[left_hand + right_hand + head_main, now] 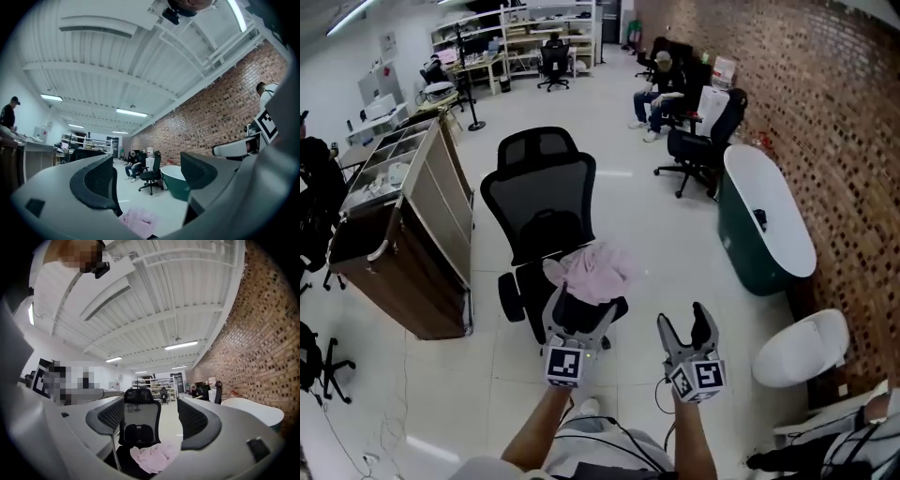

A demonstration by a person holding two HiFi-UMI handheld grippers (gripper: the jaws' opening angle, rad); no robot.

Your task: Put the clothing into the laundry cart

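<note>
Left gripper (578, 317) reached low to the chair (539, 192), its jaws stood apart, unpinched pink cloth (595, 272) lay on the seat at their tips, my right gripper (684, 321) hung beside, jaws half spread, empty, cart (422, 281) stood well apart, leftward

Place: it was a big work room, like an office or lab.
Upper left: shelves (546, 30) stood full of things.
Middle: a black office chair (539, 199) stood on white floor tiles (656, 244).
Right: a brick wall (834, 122) ran along.
</note>
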